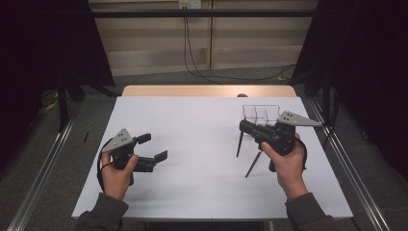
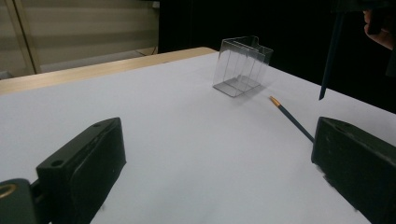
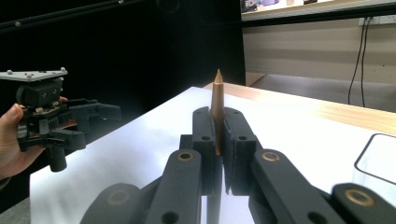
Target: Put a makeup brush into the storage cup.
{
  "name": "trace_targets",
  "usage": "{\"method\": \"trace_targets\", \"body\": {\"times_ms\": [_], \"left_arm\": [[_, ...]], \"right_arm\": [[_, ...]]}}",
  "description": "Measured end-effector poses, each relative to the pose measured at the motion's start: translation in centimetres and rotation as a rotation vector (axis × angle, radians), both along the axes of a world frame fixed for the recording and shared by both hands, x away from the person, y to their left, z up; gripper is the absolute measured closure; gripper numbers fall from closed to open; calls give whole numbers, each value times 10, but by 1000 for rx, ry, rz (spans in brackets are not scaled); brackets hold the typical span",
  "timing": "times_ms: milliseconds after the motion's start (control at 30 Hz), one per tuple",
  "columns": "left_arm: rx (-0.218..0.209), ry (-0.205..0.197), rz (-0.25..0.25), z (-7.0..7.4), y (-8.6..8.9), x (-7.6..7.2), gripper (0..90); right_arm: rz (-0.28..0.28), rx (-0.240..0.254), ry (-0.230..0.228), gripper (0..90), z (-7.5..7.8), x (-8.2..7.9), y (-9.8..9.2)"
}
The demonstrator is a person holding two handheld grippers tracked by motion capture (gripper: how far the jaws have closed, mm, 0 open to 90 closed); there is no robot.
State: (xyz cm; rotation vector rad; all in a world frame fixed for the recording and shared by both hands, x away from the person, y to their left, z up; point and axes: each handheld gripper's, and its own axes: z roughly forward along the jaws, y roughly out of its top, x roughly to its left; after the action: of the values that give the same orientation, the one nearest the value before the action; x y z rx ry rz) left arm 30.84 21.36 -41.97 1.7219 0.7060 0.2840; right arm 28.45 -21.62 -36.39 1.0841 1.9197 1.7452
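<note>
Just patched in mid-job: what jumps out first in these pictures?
The right tongs are shut on a pencil whose sharpened tip points up past the jaws. A second pencil lies flat on the white table, short of the clear divided box at the far right. The left tongs are open over the table's left side, holding nothing.

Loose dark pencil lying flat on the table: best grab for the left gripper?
Mid-shaft of the dark pencil lying on the white table, from above, jaws across its length. It lies thin and flat, so a side approach likely finds nothing to pinch. The left gripper is open.
</note>
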Motion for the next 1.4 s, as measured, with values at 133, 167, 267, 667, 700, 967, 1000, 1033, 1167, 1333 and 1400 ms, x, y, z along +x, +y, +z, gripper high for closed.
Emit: {"method": "trace_targets", "body": {"times_ms": [133, 167, 267, 667, 700, 967, 1000, 1033, 1167, 1333, 1400], "left_arm": [[-2, 1, 7, -1, 3, -1, 24], [3, 4, 3, -1, 3, -1, 23], [4, 8, -6, -3, 5, -1, 21], [4, 14, 3, -5, 13, -3, 16], [10, 7, 6, -4, 14, -3, 16], [3, 14, 4, -4, 16, -4, 18], [0, 14, 3, -4, 16, -4, 19], [0, 13, 11, -4, 16, -4, 19], [5, 9, 9, -4, 16, -4, 21], [-2, 15, 6, -4, 17, -4, 23], [2, 11, 14, -4, 18, -4, 23]], "right_arm": [[1, 1, 1, 851, 0, 0, -1], [1, -3, -3, 852, 0, 0, -2], [-4, -7, -5, 852, 1, 0, -1], [-13, -11, -20, 852, 4, 2, -4], [-12, -13, -20, 851, 4, 2, -5], [-35, -15, -30, 852, 8, 6, -13], [-40, -18, -36, 852, 8, 7, -15], [-40, -16, -34, 852, 8, 7, -15], [-49, -14, -32, 852, 8, 9, -19], [-68, -20, -39, 852, 8, 10, -24], [-79, -15, -38, 852, 9, 11, -27]]}}
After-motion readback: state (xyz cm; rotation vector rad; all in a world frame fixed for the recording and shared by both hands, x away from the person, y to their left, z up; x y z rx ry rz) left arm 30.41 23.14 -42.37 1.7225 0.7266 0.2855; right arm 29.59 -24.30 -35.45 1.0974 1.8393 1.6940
